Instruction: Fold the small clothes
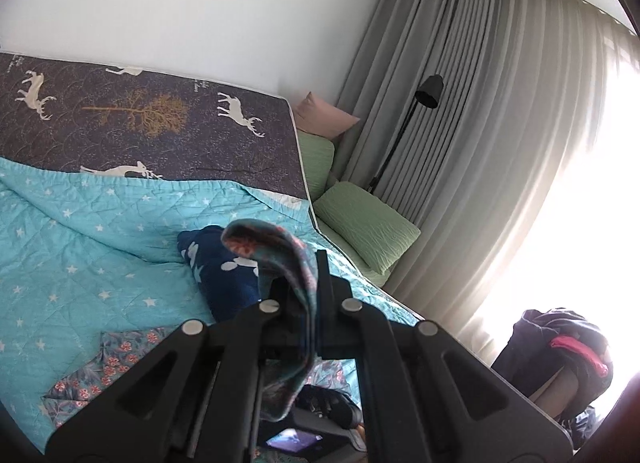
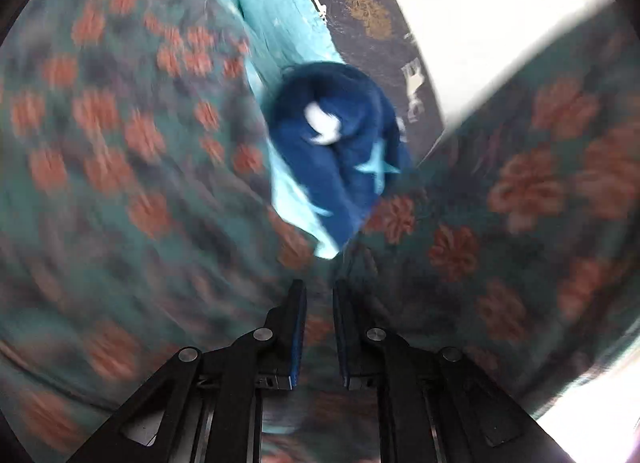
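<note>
Pinched in the closed left gripper (image 1: pixel 306 283) and the nearly closed right gripper (image 2: pixel 320 295), the teal floral cotton garment (image 1: pixel 292 263) is held unfolded above the turquoise star-print quilt (image 1: pixel 80 243), while the navy white-patterned garment (image 1: pixel 224 275) lies crumpled beyond, folding barely begun.

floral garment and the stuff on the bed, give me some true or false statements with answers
1. The left gripper is shut on the floral garment. True.
2. The navy garment is held by the right gripper. False: it lies on the turquoise quilt, held by neither gripper.
3. The floor lamp stands in front of the grey curtain. True.
4. The pillows beside the bed are all pink. False: two green pillows lie there, below a pink pillow.
5. Floral cloth fills both sides of the right wrist view. True.
</note>
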Motion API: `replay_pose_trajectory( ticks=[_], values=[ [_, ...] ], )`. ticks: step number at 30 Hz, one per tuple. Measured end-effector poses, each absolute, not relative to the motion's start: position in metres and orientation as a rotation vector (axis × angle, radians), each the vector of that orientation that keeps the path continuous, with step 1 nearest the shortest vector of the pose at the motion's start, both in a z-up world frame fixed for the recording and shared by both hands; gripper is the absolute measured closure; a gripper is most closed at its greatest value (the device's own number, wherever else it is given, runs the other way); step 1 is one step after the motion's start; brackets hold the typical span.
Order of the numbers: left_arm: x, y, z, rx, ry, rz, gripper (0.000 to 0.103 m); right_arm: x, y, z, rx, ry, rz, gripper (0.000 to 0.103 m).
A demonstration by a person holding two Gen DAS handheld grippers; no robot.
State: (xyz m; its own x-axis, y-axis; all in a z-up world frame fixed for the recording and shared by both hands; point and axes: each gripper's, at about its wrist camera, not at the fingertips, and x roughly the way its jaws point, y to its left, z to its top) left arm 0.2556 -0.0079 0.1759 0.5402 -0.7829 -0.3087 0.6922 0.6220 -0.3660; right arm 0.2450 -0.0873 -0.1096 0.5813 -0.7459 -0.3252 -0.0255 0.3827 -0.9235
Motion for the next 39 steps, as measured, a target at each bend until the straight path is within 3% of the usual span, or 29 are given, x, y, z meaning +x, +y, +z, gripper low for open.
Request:
replay_pose_trajectory(
  ticks=[4,11,18,20,22,23,28,30,34,39],
  values=[
    [0.251,-0.012,0.174,-0.185,0.468,-0.893,0.099,0.211,-0.076,-0.092,-1.000,0.791,-0.395,0.086],
    [0.251,-0.005,0.171,-0.195,0.476,-0.872,0.099,0.230,-0.110,-0.080,-0.662,0.903,-0.294,0.086],
    [0.263,0.017,0.150,-0.268,0.502,-0.849,0.099,0.234,-0.174,-0.016,-0.227,0.844,-0.244,0.084],
    [0.269,0.024,0.140,-0.293,0.524,-0.841,0.099,0.229,-0.188,0.000,-0.058,0.821,-0.160,0.079],
    [0.271,0.030,0.129,-0.297,0.539,-0.823,0.099,0.231,-0.191,-0.002,0.061,0.880,-0.039,0.060],
    [0.274,0.036,0.121,-0.299,0.549,-0.805,0.099,0.229,-0.184,-0.005,0.082,0.921,0.031,0.057],
    [0.286,0.085,0.083,-0.366,0.618,-0.744,0.099,0.179,-0.127,-0.019,0.094,1.043,0.530,0.055],
    [0.288,0.111,0.072,-0.407,0.633,-0.720,0.099,0.165,-0.118,-0.018,0.098,1.033,0.623,0.049],
    [0.285,0.153,0.059,-0.416,0.627,-0.700,0.099,0.140,-0.117,-0.012,0.169,1.010,0.627,0.037],
    [0.286,0.175,0.003,-0.344,0.755,-0.615,0.099,0.158,-0.146,-0.031,0.299,1.086,0.481,0.034]
  ],
)
